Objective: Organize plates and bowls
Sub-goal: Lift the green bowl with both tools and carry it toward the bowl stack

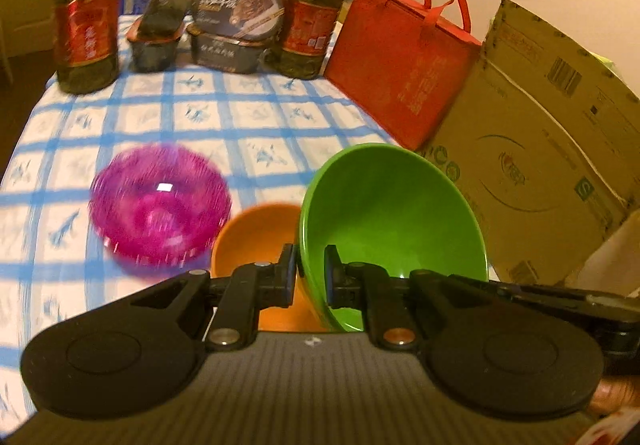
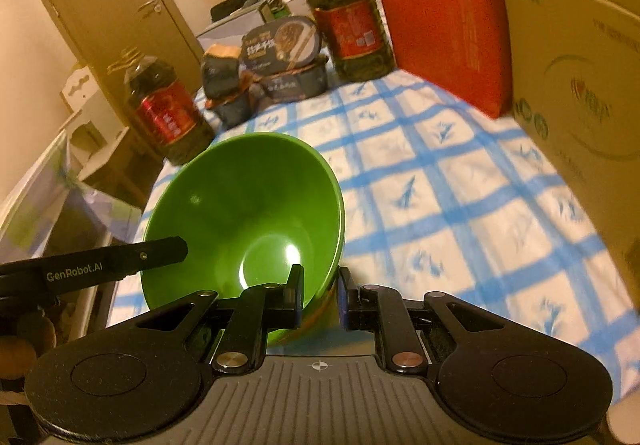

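While both tools gripped it, the green bowl (image 1: 394,221) hung tilted above the blue-checked table (image 1: 248,117), its empty inside turned toward the cameras. The left tool (image 1: 311,273) was pressed onto the bowl's left rim, one finger inside and one outside the wall. The right tool (image 2: 320,295) pinched the opposite rim (image 2: 322,287) in the same way, one pad inside the bowl and the other against its outer wall. An orange bowl (image 1: 256,235), empty as far as it showed, sat just left of the green bowl and partly behind the left tool's fingers. Beside that, farther left, a translucent purple bowl (image 1: 160,205) stood upright on the cloth, blurred, with nothing visible in it. At the far end of the table stood two bottles of dark oil with red labels (image 1: 88,25) (image 1: 312,25) and stacked lidded food trays (image 1: 236,29) between them. A red tote bag (image 1: 400,61) and a cardboard box (image 1: 540,149) stood along the right side.
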A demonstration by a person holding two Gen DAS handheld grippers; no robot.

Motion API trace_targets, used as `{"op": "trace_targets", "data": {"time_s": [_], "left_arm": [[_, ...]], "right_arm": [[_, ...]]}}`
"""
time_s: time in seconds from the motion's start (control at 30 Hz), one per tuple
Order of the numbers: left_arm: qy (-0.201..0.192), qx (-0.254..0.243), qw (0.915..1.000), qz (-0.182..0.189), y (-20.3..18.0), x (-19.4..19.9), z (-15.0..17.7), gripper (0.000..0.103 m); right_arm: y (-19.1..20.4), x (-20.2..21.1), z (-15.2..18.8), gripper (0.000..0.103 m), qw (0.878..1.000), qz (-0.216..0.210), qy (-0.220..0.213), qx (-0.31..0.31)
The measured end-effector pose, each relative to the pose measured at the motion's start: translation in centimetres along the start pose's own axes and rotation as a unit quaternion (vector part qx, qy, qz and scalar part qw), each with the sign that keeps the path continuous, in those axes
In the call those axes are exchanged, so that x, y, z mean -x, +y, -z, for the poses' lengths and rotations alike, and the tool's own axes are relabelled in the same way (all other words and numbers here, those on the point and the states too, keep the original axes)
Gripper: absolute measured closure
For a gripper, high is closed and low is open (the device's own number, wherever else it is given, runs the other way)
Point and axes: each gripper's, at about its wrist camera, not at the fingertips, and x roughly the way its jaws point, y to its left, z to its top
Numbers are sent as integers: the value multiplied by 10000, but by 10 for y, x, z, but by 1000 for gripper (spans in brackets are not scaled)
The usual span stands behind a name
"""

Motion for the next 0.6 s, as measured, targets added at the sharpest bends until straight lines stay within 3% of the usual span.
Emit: {"op": "trace_targets", "data": {"time_s": [0.3, 0.6], "left_arm": [[-6, 295, 9995, -102, 13, 32, 59, 91], [54, 463, 9988, -172, 20, 43, 91, 91]], "right_arm": [[18, 18, 50, 86, 9997, -31, 39, 254], [25, 21, 78, 86, 9987, 6, 207, 473]]}}
